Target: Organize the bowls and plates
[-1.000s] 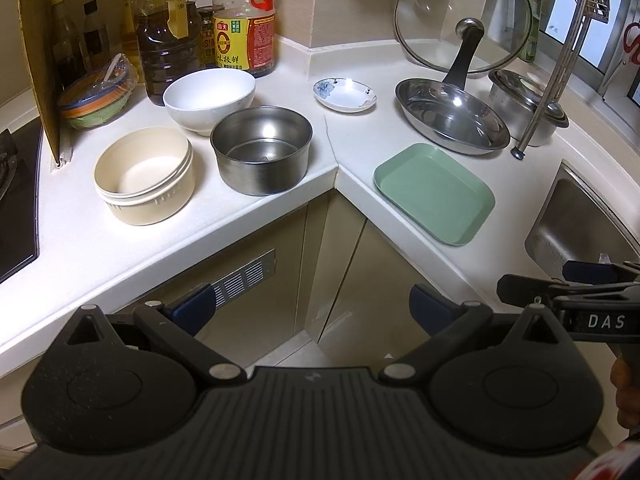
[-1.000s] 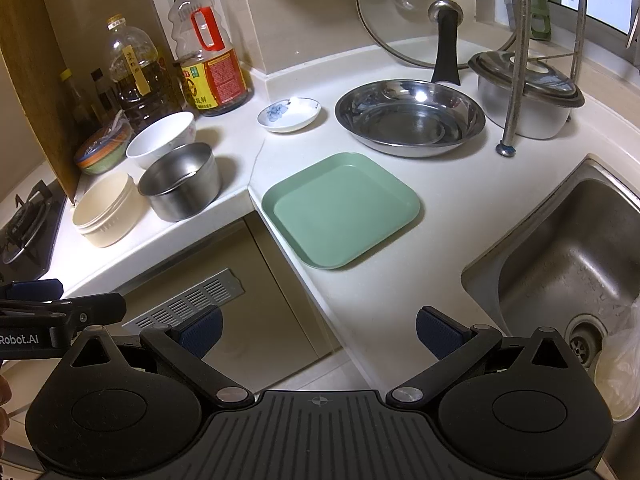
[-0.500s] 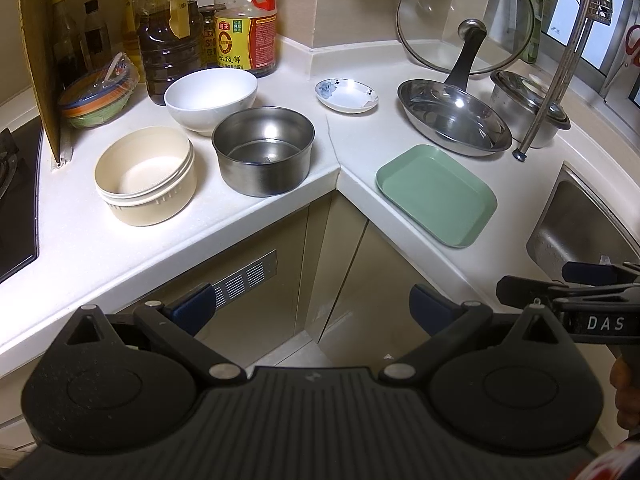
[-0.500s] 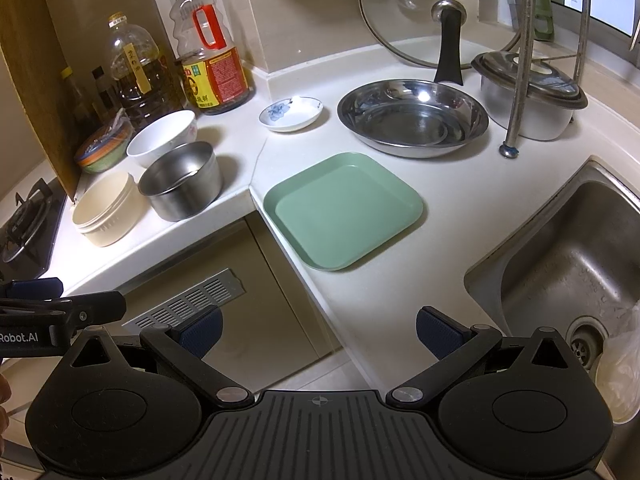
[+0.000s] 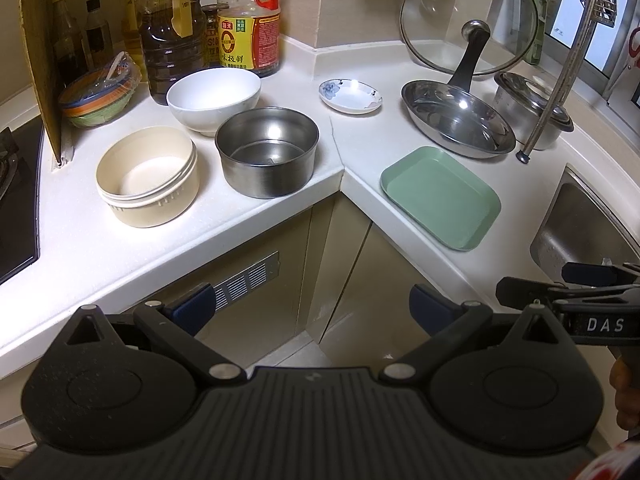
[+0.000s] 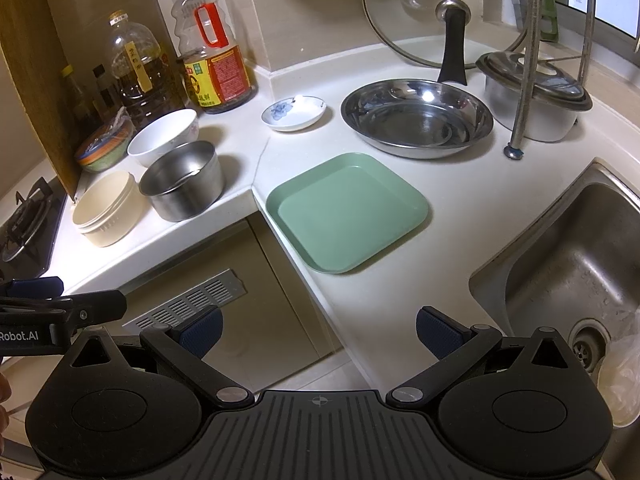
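White corner countertop [image 6: 448, 216] carries bowls [image 5: 213, 98], green plate [image 6: 347, 211], pan [image 6: 417, 117].

I see a green square plate [image 6: 347, 211] flat at the tabletop [image 6: 460, 216] edge. Cream bowl [image 5: 147, 176], steel bowl [image 5: 267, 151] and white bowl [image 5: 213, 100] stand upright, clustered left.

The tabletop [image 6: 460, 216] is a smooth, glossy white stone-like surface that throws back the light. The green plate [image 6: 348, 212] looks like matt plastic. The steel bowl [image 5: 267, 152] is brushed metal with a dull sheen, while the wide steel dish [image 6: 416, 118] is polished and mirror-bright. The white bowl [image 5: 214, 98] and the small saucer [image 5: 351, 97] look like glazed ceramic, glossy. The cream container [image 5: 148, 176] has a matt plastic look with a ribbed base. The lid [image 5: 468, 16] is clear glass with a metal rim. The sink [image 6: 568, 256] is dull brushed steel. Each hand-held gripper [image 5: 312, 312] [image 6: 318, 330] is matt black plastic, with textured blue pads [image 6: 200, 330].
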